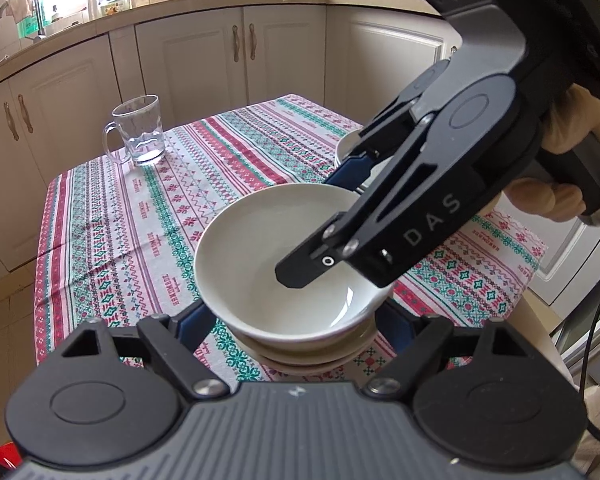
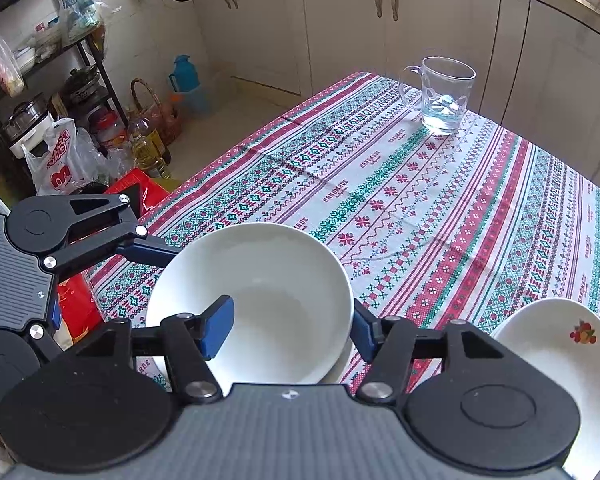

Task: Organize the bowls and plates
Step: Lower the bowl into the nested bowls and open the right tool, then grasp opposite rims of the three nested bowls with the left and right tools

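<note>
A white bowl (image 1: 276,256) (image 2: 256,296) sits on top of a stack of dishes (image 1: 304,354) near the table's front edge. My right gripper (image 2: 290,332) (image 1: 324,232) is open, one finger inside the bowl and the other outside its rim. My left gripper (image 1: 296,322) is open, its blue fingers on either side of the stack below the bowl; one of its fingers (image 2: 148,250) shows in the right wrist view beside the bowl. A white plate with a fruit print (image 2: 556,364) lies to the right, also partly seen in the left wrist view (image 1: 350,146).
A glass mug (image 1: 138,130) (image 2: 442,96) with a little water stands at the far side of the patterned tablecloth (image 1: 228,152) (image 2: 420,200). Kitchen cabinets (image 1: 204,56) ring the table. Bags, bottles and a shelf (image 2: 60,92) stand on the floor at left.
</note>
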